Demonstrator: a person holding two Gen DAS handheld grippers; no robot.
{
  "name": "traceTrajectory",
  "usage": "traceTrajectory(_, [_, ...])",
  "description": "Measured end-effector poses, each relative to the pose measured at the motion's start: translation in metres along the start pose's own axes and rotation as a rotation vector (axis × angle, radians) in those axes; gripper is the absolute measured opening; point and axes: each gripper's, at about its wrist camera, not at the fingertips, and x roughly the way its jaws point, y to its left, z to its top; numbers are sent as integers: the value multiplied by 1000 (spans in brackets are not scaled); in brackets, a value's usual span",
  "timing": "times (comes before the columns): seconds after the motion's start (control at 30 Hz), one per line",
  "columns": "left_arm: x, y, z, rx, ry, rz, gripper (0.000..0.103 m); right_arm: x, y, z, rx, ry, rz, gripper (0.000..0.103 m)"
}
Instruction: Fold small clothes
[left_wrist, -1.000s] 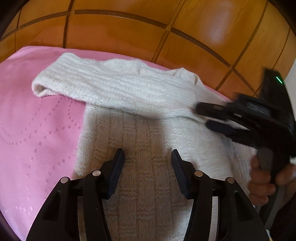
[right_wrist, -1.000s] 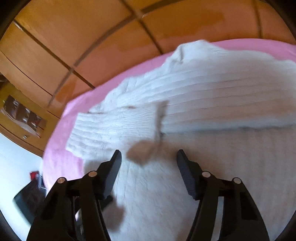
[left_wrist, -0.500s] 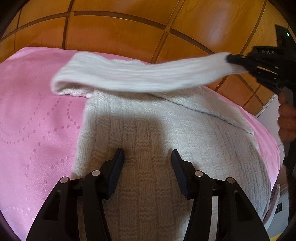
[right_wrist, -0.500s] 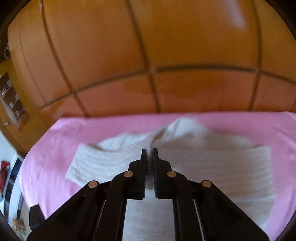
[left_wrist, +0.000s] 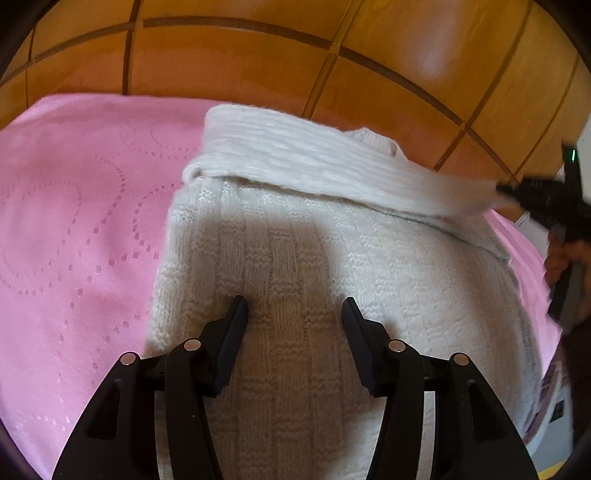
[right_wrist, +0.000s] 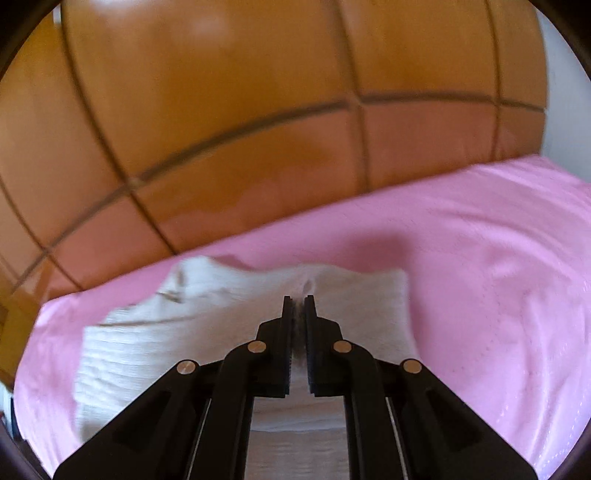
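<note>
A cream knitted sweater lies on a pink bedspread. My left gripper is open and hovers low over the sweater's body, holding nothing. My right gripper is shut on the end of the sweater's ribbed sleeve and holds it stretched across the top of the sweater. In the left wrist view the right gripper shows at the right edge with the sleeve pulled taut toward it.
A wooden panelled headboard stands close behind the bed, also in the right wrist view. The bed's edge falls away at the right, with papers below.
My right gripper shut on the sleeve's end, lifted it, then carried it to the right and lower across the sweater. The sleeve's fold moved right. My left gripper stayed still.
</note>
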Motion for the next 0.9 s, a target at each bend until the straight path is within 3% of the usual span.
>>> traceTrajectory(0.1, [0,8,16,-78,7,-59,52,16,-19,-8,50,39,-47,0])
traceTrajectory(0.23, [16,16,46,-140,-1,-89,56,34,-38,-20,103,99,-31,0])
traceTrajectory(0.37, [29,30,67,-233,-27,-14,57,25,-58,-24,172,99,39,0])
traceTrajectory(0.47, [29,38,68,-289,-12,-62,57,7,-68,-24,226,83,119,16])
traceTrajectory(0.5, [26,36,65,-264,-13,-62,57,2,-69,-21,243,71,148,34])
traceTrajectory(0.53, [23,35,62,-245,-15,-58,57,-2,-69,-22,252,61,169,45])
traceTrajectory(0.63, [15,34,53,-210,-17,-55,57,-2,-57,-24,232,70,231,46])
traceTrajectory(0.73, [8,34,48,-188,-24,-34,57,20,-39,-31,188,146,173,43])
traceTrajectory(0.77, [7,35,49,-186,-24,-26,57,27,-35,-34,175,160,157,36])
traceTrajectory(0.8, [5,37,51,-189,-27,-18,57,32,-29,-35,142,156,113,15])
traceTrajectory(0.9, [-1,50,62,-231,-41,-23,57,28,-25,-37,103,117,59,8])
